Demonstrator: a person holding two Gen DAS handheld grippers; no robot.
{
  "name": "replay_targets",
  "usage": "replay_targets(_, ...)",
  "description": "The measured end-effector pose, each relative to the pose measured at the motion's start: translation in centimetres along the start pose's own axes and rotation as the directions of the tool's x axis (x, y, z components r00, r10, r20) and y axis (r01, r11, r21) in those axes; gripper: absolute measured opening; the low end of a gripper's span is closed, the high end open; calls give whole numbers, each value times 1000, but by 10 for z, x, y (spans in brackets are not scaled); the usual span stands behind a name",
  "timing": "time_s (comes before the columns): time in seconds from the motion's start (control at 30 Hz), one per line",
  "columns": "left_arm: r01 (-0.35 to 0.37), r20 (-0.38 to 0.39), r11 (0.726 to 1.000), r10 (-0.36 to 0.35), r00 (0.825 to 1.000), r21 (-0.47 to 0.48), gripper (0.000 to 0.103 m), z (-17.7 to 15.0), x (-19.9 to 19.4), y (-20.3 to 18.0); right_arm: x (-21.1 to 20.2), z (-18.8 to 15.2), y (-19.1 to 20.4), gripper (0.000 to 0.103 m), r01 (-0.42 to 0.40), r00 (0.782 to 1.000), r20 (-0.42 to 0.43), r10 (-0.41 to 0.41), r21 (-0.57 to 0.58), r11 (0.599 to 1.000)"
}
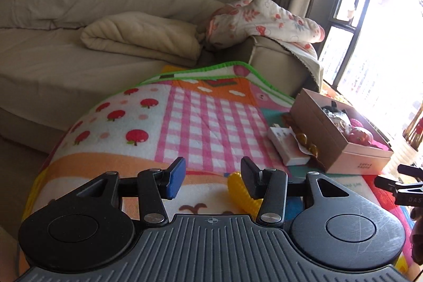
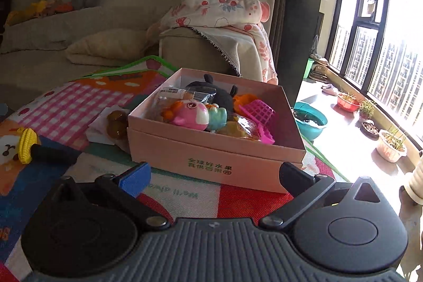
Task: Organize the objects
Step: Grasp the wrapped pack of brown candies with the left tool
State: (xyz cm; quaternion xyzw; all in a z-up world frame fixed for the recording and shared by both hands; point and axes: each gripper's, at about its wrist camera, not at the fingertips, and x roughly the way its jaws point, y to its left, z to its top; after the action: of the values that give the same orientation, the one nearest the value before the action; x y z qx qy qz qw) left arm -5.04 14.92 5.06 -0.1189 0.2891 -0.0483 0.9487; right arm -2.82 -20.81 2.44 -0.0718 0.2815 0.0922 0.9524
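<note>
- Left gripper (image 1: 210,177): jaws part-spread, nothing between them. Toy corn (image 1: 244,193) lies on the mat (image 1: 185,112) just beneath and behind its right finger; contact unclear.
- Right gripper (image 2: 214,176): jaws spread wide, empty, hanging just in front of the pink box (image 2: 211,152).
- Box sits on the mat, already holding a pink toy (image 2: 191,114), a black plush (image 2: 211,91) and a magenta basket (image 2: 260,112), among others.
- Left out: the corn, well apart from the box; amber beads (image 2: 116,123) on a white packet (image 1: 288,147), touching the box's left wall.
- Risk: corn is ribbed and rounded; an off-centre pinch may squirt it sideways.
- Risk: box is crowded; a careless drop could land on the rim or bounce out.
- Risk: both grippers working near the box could collide.
</note>
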Motion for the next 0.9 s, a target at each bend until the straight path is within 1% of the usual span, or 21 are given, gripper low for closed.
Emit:
replay_targets(0.03,14,-11,1000,-14,1000,6,51,-3,2,-5,2,-4,4,103,-10,1000,-15,10,11,1000)
replay_targets(0.07,17,-7,1000,-17,1000,24,51,-5,3,-11,4,-9,9,103,-18,999,-28,19,20,1000)
replay_targets(0.13,34,12,996,-35,999,76,51,-4,5,-26,5,-14,17,103,-7,1000,-30,7,3,1000)
replay_targets(0.17,58,18,993,-60,998,103,51,-2,7,-34,2,-14,19,103,5,1000,-18,-5,-6,1000)
replay_targets(0.2,100,21,985,-104,994,143,51,2,11,-45,0,-14,19,103,5,1000,-5,-5,-1,1000)
replay_targets(0.23,138,13,974,-143,990,180,51,5,17,-56,0,-14,18,103,0,1000,-4,0,6,1000)
replay_targets(0.27,164,-5,965,-167,986,205,51,8,24,-66,1,-14,17,103,-2,1000,-11,2,11,1000)
replay_targets(0.33,200,-41,956,-196,980,216,51,13,43,-82,2,-16,16,103,10,1000,-24,-10,26,1000)
replay_targets(0.4,229,-84,957,-217,973,180,52,19,69,-94,1,-16,13,103,20,1000,-10,-20,43,999)
replay_targets(0.5,230,-127,964,-214,969,133,51,25,104,-107,-1,-17,10,103,29,1000,9,-30,67,997)
replay_targets(0.6,184,-129,969,-164,978,164,51,29,129,-118,-2,-17,5,103,24,1000,18,-25,94,995)
replay_targets(0.67,172,-141,971,-150,979,164,48,31,141,-120,-2,-17,2,103,21,1000,21,-23,112,994)
replay_targets(0.77,177,-167,977,-156,973,119,46,32,153,-118,-3,-18,-1,103,17,999,26,-21,134,991)
replay_targets(0.83,185,-162,977,-167,973,102,43,32,154,-117,-3,-18,-3,103,17,999,30,-21,146,989)
replay_targets(0.9,194,-159,976,-177,971,99,42,31,152,-117,-3,-18,-5,103,17,999,34,-22,155,988)
